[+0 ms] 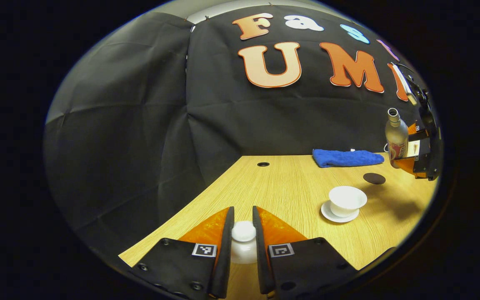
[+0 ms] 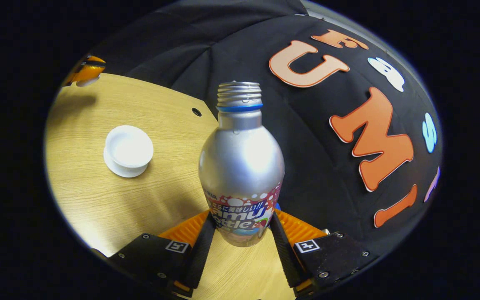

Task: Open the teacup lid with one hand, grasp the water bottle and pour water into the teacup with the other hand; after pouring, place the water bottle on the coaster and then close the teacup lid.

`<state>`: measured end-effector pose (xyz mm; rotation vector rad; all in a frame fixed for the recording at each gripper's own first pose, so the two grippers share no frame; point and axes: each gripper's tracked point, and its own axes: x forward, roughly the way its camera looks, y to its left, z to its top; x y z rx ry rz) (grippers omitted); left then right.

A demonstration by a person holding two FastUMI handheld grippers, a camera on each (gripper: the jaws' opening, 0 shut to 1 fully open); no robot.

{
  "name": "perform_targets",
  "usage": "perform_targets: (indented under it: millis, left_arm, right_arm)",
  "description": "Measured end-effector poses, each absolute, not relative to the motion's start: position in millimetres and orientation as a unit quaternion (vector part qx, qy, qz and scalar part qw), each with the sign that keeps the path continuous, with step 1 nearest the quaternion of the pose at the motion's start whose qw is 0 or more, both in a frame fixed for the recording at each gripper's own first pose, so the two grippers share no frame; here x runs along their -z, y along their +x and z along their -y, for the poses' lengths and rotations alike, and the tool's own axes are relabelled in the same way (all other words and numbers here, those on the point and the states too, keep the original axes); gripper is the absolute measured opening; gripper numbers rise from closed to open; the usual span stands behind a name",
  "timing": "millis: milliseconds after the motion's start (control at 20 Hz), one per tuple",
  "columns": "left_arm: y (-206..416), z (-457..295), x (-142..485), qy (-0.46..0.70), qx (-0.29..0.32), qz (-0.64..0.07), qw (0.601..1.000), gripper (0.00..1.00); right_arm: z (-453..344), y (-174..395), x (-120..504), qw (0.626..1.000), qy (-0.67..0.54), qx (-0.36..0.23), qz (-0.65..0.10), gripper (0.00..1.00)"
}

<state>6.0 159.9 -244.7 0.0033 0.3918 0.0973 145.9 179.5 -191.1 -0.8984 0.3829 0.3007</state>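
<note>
The teacup (image 1: 345, 201) stood uncovered on its saucer (image 1: 339, 215) at about 4 o'clock in the left gripper view, on the wooden table (image 1: 281, 191); in the right gripper view the same cup (image 2: 128, 151) sat at about 9 o'clock, well apart from the bottle. The teacup lid (image 1: 243, 239) was at 6 o'clock in the left gripper view, its knob pinched between the 2 fingers of the left gripper (image 1: 243, 233); the fingers were drawn in narrow, 1 on each side and both pressing the knob.

The water bottle (image 2: 241, 166) filled the middle of the right gripper view, uncapped, its threaded neck pointing to 12 o'clock; the right gripper (image 2: 240, 233) clasped its lower body, the fingers spread about as wide as the bottle and touching it on both sides. From the left gripper view the bottle (image 1: 396, 139) appeared at 3 o'clock, roughly upright and lifted clear of the table, with the right gripper (image 1: 421, 150) behind it.

The dark round coaster (image 1: 374, 178) lay bare on the table between cup and bottle; a folded blue cloth (image 1: 346, 158) rested by the back wall at about 2 o'clock, just beyond the coaster.
</note>
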Motion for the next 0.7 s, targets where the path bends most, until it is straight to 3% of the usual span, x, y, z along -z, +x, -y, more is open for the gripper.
perform_targets:
  millis: [700]
  left_arm:
    - [1.5, -166.1, 255.7, -0.005, -0.048, -0.204, 0.978, 0.31]
  right_arm:
    - [-206.3, 159.0, 174.6, 0.806, -0.575, -0.110, -0.086, 0.77]
